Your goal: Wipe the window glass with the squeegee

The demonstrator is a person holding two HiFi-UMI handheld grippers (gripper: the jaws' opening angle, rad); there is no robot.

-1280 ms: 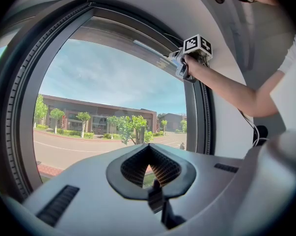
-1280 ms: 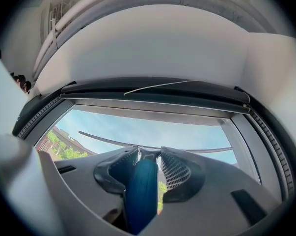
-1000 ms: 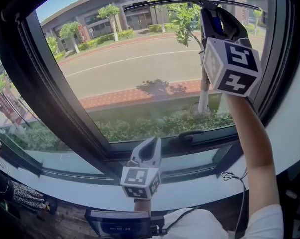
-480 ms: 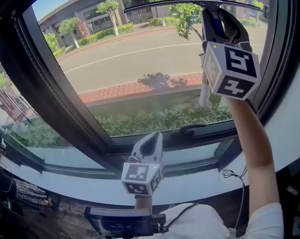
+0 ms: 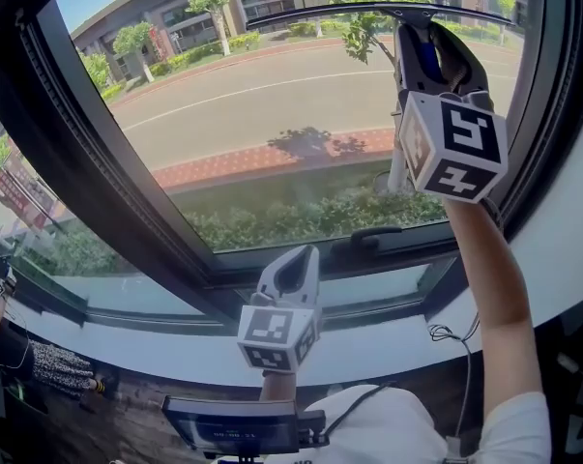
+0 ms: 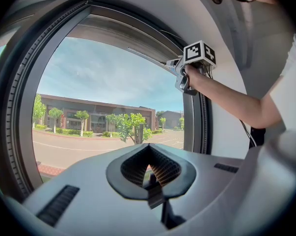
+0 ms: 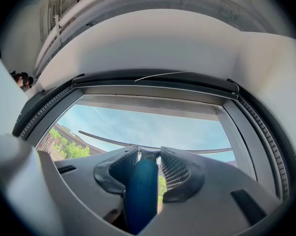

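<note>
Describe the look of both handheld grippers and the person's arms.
The left gripper and right gripper have light grey shells, dark ribbed pads, white cubes with black square markers. Short white sleeve on the right arm; thin black cable beside it.

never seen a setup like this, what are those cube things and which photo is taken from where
There is no robot here. A person holds a handheld gripper in each hand, and the patterned cube on each is part of it. The wide picture comes from a camera on the person's head, the other two from cameras riding on the grippers. The right gripper has its jaws shut on a squeegee, blade high on the window glass. The left gripper hangs above the sill, jaws together, empty.
</note>
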